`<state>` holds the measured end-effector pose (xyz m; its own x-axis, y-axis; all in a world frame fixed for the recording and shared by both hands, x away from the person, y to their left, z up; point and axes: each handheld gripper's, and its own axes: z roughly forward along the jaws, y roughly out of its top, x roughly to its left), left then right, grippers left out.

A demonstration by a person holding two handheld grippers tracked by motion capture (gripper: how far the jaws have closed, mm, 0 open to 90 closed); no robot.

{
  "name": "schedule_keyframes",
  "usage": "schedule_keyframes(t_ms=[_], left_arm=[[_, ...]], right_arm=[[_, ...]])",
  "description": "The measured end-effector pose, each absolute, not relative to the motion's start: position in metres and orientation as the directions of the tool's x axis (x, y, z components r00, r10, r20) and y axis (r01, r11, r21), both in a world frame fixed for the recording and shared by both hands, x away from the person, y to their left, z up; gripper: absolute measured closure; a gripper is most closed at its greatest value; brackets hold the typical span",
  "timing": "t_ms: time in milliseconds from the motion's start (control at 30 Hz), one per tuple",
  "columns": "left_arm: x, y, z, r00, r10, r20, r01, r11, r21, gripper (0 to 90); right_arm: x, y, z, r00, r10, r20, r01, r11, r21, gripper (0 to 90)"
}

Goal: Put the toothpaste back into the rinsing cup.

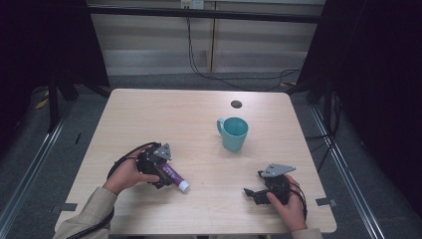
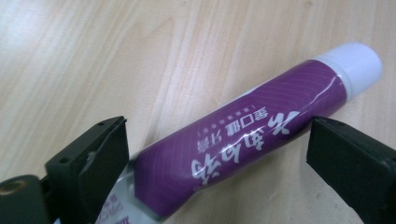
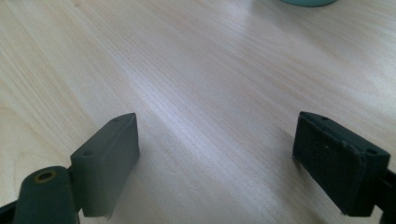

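Observation:
A purple tube [image 1: 172, 174] with white lettering and a white cap lies on the wooden table [image 1: 164, 119] at the front left. My left gripper [image 1: 166, 180] straddles it, held low over the table by a hand. In the left gripper view the tube [image 2: 233, 140] runs slantwise between the two black jaws, its cap toward the upper right. The left gripper [image 2: 215, 149] is open, its pads standing wide at either side of the tube. My right gripper [image 1: 252, 192] rests at the front right, open. Between the right gripper [image 3: 215, 158] jaws is bare wood.
A teal mug [image 1: 233, 133] stands upright right of the table's centre, its handle to the left; its base [image 3: 308, 2] shows at the top edge of the right gripper view. A small dark round disc [image 1: 236, 104] sits behind it. Dark frames flank the table.

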<state>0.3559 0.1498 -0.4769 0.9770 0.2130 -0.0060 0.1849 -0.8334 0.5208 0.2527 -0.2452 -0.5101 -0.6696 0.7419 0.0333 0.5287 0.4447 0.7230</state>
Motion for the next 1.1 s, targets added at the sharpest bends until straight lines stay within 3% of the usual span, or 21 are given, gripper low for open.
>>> schedule_keyframes(t_ms=[67, 233, 400, 500, 733, 933, 1033, 1100], left_arm=[[0.354, 0.148, -0.483, 0.984, 0.175, -0.015, 0.16, -0.857, 0.489, 14.7], [0.355, 0.15, -0.487, 0.978, 0.203, -0.043, 0.197, -0.841, 0.504, 20.4], [0.352, 0.151, -0.478, 0.982, 0.184, -0.051, 0.187, -0.872, 0.451, 41.6], [0.351, 0.15, -0.476, 0.983, 0.176, -0.05, 0.18, -0.888, 0.423, 47.2], [0.351, 0.152, -0.474, 0.973, 0.218, -0.075, 0.231, -0.896, 0.38, 43.6], [0.35, 0.16, -0.475, 0.971, 0.236, -0.05, 0.238, -0.908, 0.345, 33.0], [0.349, 0.162, -0.474, 0.97, 0.236, -0.05, 0.238, -0.908, 0.345, 34.4], [0.348, 0.162, -0.473, 0.973, 0.225, -0.048, 0.227, -0.908, 0.351, 41.4]], right_arm=[[0.253, -0.245, -0.51, -0.67, 0.742, 0.033, 0.529, 0.445, 0.723, 13.8], [0.253, -0.245, -0.51, -0.671, 0.741, 0.035, 0.529, 0.444, 0.723, 13.8], [0.253, -0.245, -0.51, -0.67, 0.742, 0.034, 0.529, 0.445, 0.723, 13.8], [0.253, -0.245, -0.51, -0.67, 0.742, 0.034, 0.529, 0.445, 0.723, 13.8], [0.253, -0.245, -0.51, -0.671, 0.741, 0.035, 0.529, 0.444, 0.723, 13.7], [0.253, -0.245, -0.51, -0.671, 0.741, 0.035, 0.529, 0.444, 0.723, 13.7], [0.253, -0.245, -0.51, -0.67, 0.742, 0.033, 0.529, 0.445, 0.723, 13.8], [0.253, -0.245, -0.51, -0.671, 0.741, 0.036, 0.529, 0.444, 0.723, 13.8]])
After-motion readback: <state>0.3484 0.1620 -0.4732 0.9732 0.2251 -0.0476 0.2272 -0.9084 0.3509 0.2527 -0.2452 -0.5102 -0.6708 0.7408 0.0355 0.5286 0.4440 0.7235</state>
